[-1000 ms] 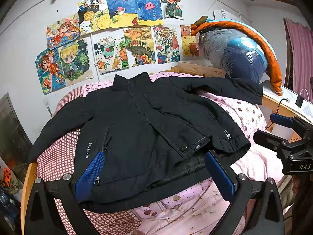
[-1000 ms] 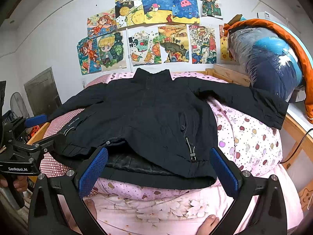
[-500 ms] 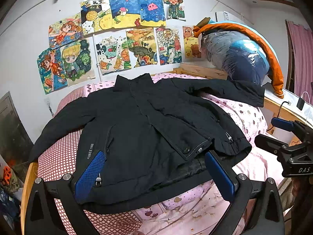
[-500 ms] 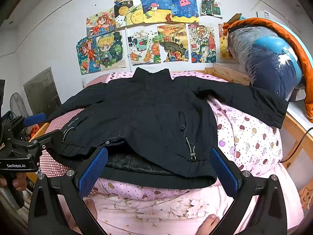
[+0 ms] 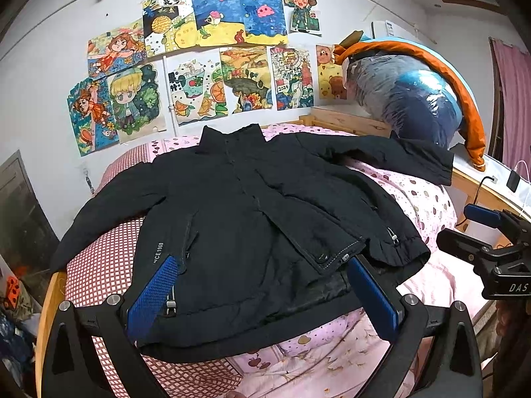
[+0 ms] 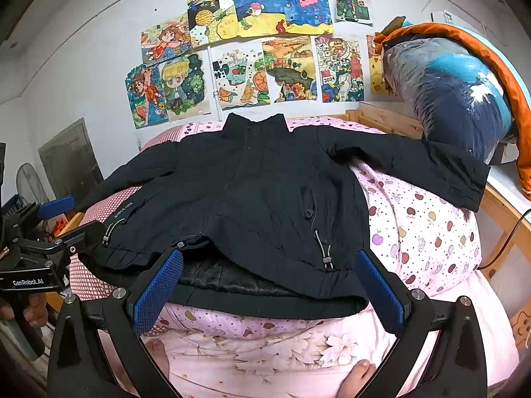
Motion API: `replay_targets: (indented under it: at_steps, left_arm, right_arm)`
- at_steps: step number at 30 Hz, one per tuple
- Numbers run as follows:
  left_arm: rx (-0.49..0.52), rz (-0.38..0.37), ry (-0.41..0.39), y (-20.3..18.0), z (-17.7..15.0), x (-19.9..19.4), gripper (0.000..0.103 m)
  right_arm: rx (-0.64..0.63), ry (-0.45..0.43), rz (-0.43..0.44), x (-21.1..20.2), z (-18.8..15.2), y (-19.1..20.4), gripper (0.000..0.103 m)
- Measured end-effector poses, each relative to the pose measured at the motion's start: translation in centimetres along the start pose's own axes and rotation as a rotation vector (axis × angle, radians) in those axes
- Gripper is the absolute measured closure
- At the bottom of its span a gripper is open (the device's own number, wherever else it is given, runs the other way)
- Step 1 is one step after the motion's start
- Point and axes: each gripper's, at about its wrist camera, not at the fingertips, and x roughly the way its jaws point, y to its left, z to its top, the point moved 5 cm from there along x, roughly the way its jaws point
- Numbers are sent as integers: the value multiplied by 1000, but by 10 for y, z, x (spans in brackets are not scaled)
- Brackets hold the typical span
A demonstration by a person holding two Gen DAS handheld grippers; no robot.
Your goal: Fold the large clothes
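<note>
A black jacket (image 5: 252,219) lies front up on the bed, collar toward the wall, both sleeves spread out; it also shows in the right wrist view (image 6: 265,199). Its front flap is partly open at the hem, showing shiny lining. My left gripper (image 5: 262,292) is open and empty, hovering just over the jacket's hem. My right gripper (image 6: 268,285) is open and empty, at the hem's right half. Each gripper shows in the other's view: the right gripper (image 5: 491,252) at the right edge, the left gripper (image 6: 39,245) at the left edge.
The bed has a pink dotted quilt (image 6: 424,232) and a red checked blanket (image 5: 109,265). A bagged blue and orange duvet (image 6: 458,93) stands at the back right. A wooden bed rail (image 6: 504,212) runs along the right. Drawings cover the wall (image 5: 212,66).
The left gripper has moved slightly forward and up over the hem. The right gripper has barely moved. The jacket lies as before.
</note>
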Motion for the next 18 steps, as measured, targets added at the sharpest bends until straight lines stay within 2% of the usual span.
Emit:
replay_targets:
  at_steps: [13,18]
  left_arm:
    - [-46,41,14,4,13,3,0]
    - [-77,50,19,6,22,7,0]
  right_arm:
    - [5,8,-4,-3,8,0,1]
    - [-12,18,-38,-9,22,0,1]
